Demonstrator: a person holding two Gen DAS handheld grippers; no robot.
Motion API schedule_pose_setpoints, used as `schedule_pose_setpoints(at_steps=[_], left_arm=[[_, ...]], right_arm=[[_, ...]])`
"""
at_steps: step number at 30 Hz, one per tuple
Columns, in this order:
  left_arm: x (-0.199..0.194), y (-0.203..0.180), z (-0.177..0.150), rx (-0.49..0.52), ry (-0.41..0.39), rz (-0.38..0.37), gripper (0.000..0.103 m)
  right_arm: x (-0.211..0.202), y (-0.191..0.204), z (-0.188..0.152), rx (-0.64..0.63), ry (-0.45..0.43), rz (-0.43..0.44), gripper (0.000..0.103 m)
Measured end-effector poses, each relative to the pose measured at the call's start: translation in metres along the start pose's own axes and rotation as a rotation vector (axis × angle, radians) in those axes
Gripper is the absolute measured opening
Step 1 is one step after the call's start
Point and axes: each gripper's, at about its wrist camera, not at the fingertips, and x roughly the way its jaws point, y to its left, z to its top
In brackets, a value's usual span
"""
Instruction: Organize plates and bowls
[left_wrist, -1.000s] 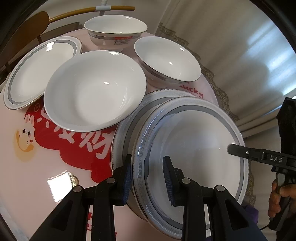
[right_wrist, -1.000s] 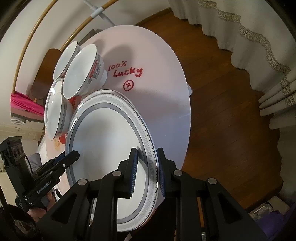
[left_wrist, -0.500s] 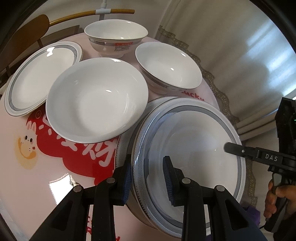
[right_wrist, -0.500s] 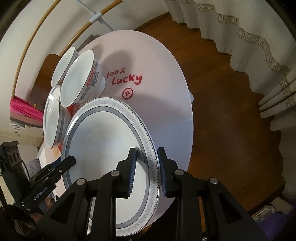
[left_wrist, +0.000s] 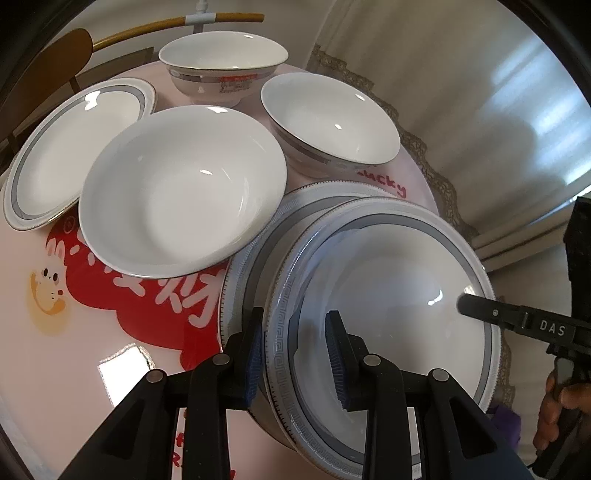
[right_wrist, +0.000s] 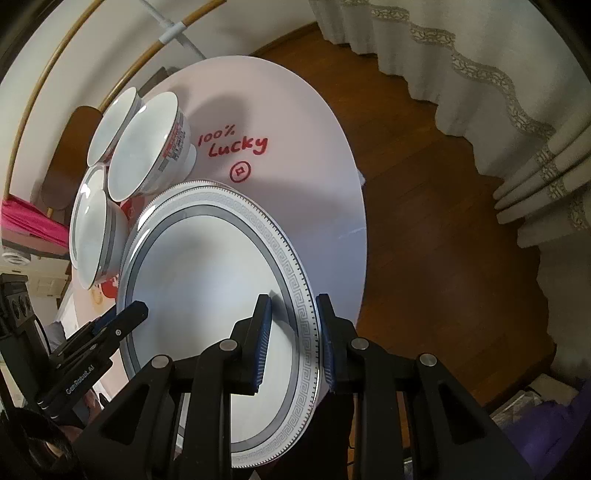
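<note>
A large grey-banded plate (left_wrist: 391, 295) with a key-pattern rim is held over a second like plate (left_wrist: 266, 236) that lies on the round table. My left gripper (left_wrist: 295, 350) straddles its near rim with a gap at the pads. My right gripper (right_wrist: 293, 341) straddles the opposite rim (right_wrist: 306, 325), jaws also slightly apart; it shows in the left wrist view (left_wrist: 517, 317). A wide white bowl (left_wrist: 184, 192), two footed bowls (left_wrist: 328, 122) (left_wrist: 221, 62) and a small banded plate (left_wrist: 74, 144) stand behind.
The table (right_wrist: 295, 155) is pink-white with red print and "100% Lucky" lettering. Its edge drops to a wooden floor (right_wrist: 443, 221) on the right. Curtains (right_wrist: 480, 55) hang beyond. A chair back (left_wrist: 62, 51) stands at the far left.
The held plate has shifted sideways over the lower plate, and both grippers moved with it. The right gripper's jaws have widened slightly around the rim.
</note>
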Motion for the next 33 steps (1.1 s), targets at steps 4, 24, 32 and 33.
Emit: schedule_pose_setpoints(at_steps=[4, 24, 32, 33], left_arm=[[0.004, -0.001, 0.002, 0.008, 0.003, -0.001, 0.027], [0.010, -0.009, -0.003, 0.063, -0.033, 0.022, 0.028], [0.009, -0.009, -0.003, 0.068, -0.026, 0.025, 0.029], [0.009, -0.009, -0.003, 0.070, -0.025, 0.025, 0.029]], right_arm=[[-0.002, 0.001, -0.001, 0.016, 0.001, -0.021, 0.025], [0.004, 0.004, -0.003, 0.030, -0.048, -0.032, 0.039], [0.010, -0.004, 0.004, 0.061, -0.065, 0.047, 0.044], [0.011, -0.005, 0.005, 0.064, -0.066, 0.053, 0.045]])
